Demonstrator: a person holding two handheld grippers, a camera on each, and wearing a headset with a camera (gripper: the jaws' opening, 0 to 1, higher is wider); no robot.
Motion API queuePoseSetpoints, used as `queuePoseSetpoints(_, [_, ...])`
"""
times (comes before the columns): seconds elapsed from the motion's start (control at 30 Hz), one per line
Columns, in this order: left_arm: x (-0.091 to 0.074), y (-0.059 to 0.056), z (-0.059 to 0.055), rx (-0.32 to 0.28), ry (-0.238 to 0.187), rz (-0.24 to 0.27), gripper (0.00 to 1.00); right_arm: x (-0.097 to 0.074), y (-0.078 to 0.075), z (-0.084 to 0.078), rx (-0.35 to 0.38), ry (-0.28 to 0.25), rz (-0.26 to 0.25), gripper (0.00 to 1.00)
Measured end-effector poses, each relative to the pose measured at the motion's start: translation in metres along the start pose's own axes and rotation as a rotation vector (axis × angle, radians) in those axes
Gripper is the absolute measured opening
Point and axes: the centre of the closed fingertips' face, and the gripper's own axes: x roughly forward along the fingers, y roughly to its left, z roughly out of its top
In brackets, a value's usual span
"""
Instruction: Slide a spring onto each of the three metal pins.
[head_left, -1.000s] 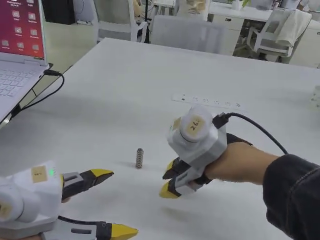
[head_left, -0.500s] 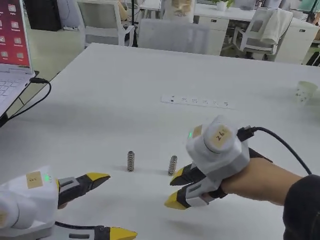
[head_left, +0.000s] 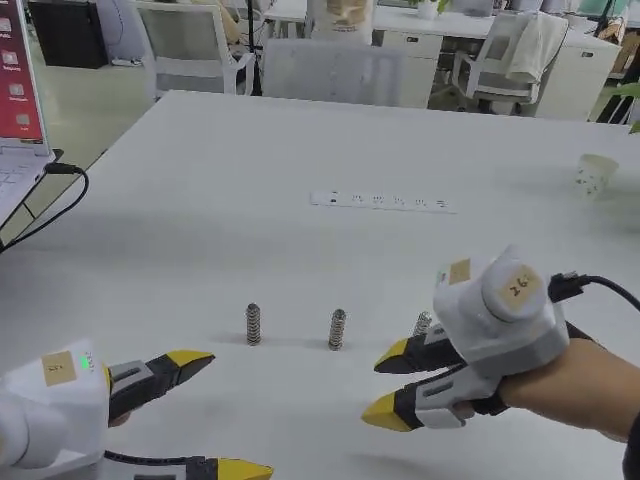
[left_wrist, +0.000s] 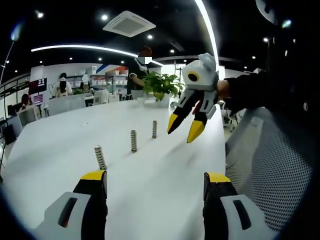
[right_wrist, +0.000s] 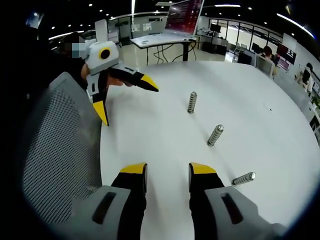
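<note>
Three springs stand upright in a row on the white table: the left spring, the middle spring and the right spring, each over a pin. My right gripper hovers open just right of the row and in front of it, holding nothing. My left gripper is open near the front edge, in front of the left spring. In the left gripper view its jaws stand wide, with the springs ahead. The right gripper view has its jaws apart and the springs to the right.
A laptop with a black cable sits at the far left. A white power strip lies mid-table and a paper cup stands at the far right. Chairs line the far edge.
My right gripper has drawn away to the right, uncovering the middle and right springs. The head camera has panned right. The left gripper has stayed open in place.
</note>
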Motion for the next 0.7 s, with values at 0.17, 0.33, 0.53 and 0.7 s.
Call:
queuePoseSetpoints(0.17, [0.000,0.001,0.001,-0.002,-0.002,0.001,0.76,-0.011,-0.002,-0.006,0.036,-0.036,-0.025,0.34])
queuePoseSetpoints(0.33, [0.001,0.000,0.001,-0.003,-0.002,-0.002,0.76,-0.021,-0.009,-0.014,0.066,-0.068,-0.062,0.36])
queuePoseSetpoints(0.53, [0.002,-0.001,0.001,-0.006,0.000,-0.001,0.77,-0.037,-0.020,-0.021,0.103,-0.122,-0.110,0.42])
queuePoseSetpoints(0.7, [0.002,-0.001,0.001,-0.008,0.001,0.000,0.77,-0.050,-0.028,-0.027,0.125,-0.161,-0.157,0.44])
